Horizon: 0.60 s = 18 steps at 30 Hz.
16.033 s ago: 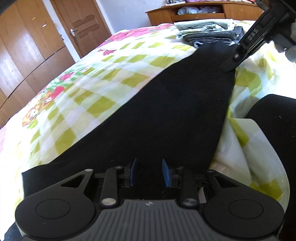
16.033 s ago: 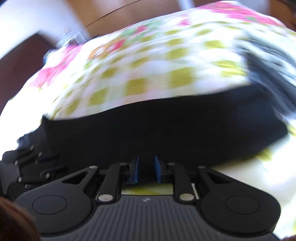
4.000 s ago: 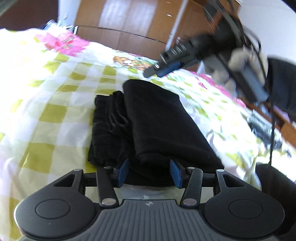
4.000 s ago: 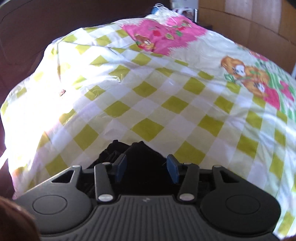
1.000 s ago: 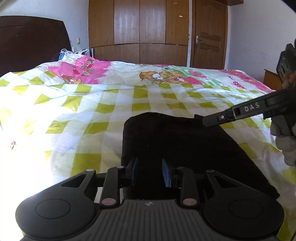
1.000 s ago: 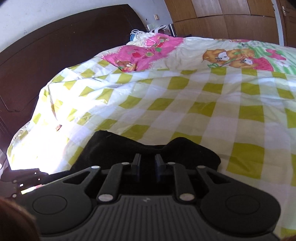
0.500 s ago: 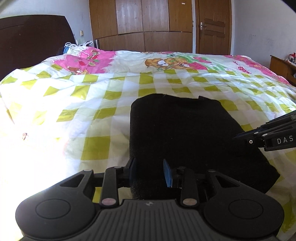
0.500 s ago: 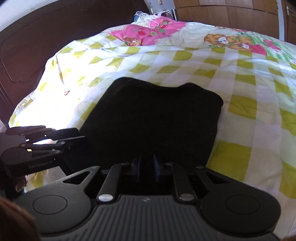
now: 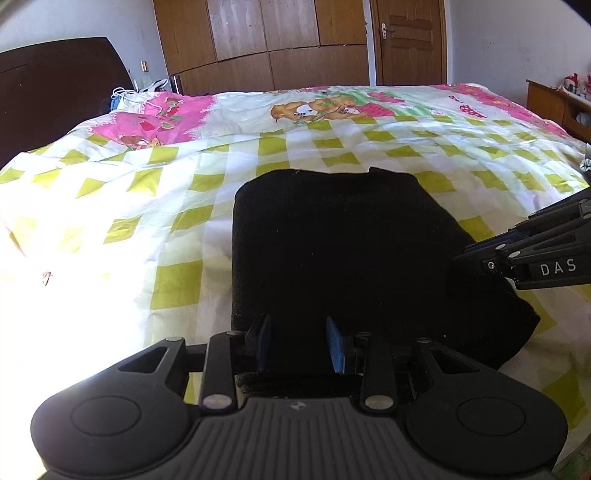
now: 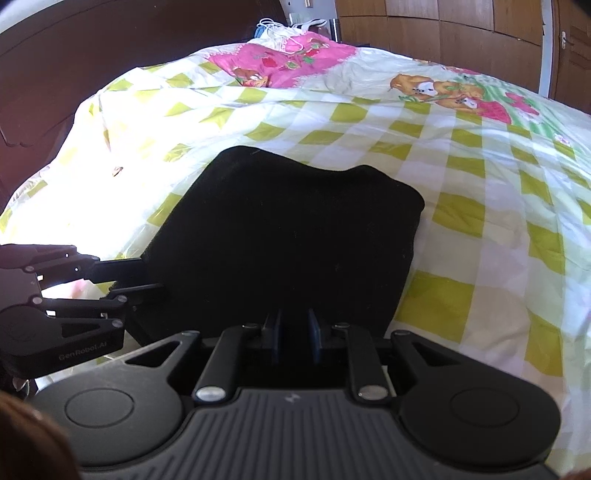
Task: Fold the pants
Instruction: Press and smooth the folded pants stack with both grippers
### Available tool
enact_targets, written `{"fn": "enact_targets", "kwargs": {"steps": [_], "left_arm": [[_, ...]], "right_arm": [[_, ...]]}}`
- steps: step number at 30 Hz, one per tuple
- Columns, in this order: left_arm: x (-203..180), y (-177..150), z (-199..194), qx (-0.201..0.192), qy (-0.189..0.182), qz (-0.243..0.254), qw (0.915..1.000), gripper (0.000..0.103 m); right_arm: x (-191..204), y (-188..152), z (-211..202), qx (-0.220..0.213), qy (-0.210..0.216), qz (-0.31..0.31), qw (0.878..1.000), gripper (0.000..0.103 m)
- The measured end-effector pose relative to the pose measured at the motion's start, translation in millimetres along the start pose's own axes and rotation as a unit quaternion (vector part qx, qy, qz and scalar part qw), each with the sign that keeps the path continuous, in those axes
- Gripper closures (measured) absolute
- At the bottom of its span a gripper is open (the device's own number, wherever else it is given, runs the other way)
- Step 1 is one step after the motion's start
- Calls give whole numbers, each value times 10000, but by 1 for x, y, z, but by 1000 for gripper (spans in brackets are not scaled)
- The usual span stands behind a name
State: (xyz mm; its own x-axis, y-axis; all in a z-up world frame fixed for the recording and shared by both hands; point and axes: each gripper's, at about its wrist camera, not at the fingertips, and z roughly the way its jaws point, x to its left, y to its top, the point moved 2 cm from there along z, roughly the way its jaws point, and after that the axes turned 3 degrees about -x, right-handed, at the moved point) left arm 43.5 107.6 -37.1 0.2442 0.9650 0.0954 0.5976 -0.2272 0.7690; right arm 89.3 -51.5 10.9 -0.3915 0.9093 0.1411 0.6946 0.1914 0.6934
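The black pants (image 9: 332,251) lie folded into a thick rectangle on the checked bedspread (image 9: 177,206); they also show in the right wrist view (image 10: 280,229). My left gripper (image 9: 297,347) is at the near edge of the bundle, its blue pads open with the fabric between them. My right gripper (image 10: 293,338) sits at the bundle's near edge with its pads narrowly parted around the fabric. The right gripper also shows at the bundle's right side in the left wrist view (image 9: 461,258), and the left gripper at its left side in the right wrist view (image 10: 147,273).
The bed has a dark wooden headboard (image 9: 55,96) at the left. Wooden wardrobe doors (image 9: 280,40) and a room door (image 9: 410,40) stand behind the bed. A wooden shelf unit (image 9: 557,103) is at the far right. White cords and cloth (image 10: 288,26) lie by the pillow end.
Both grippers have drawn back toward the near edge of the bundle, which now lies flat on the bed. The left gripper's pads have opened wider; the right's have parted slightly.
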Motion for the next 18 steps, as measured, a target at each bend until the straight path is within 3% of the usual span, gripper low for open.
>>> {"fn": "enact_targets", "kwargs": {"steps": [7, 18], "left_arm": [[-6, -8, 12, 302, -23, 106, 9995, 55], [-5, 2, -2, 245, 0, 188, 9995, 54]], "right_arm": [[3, -4, -18, -99, -79, -61, 9999, 85], [-4, -5, -31, -196, -124, -12, 9997, 82]]}}
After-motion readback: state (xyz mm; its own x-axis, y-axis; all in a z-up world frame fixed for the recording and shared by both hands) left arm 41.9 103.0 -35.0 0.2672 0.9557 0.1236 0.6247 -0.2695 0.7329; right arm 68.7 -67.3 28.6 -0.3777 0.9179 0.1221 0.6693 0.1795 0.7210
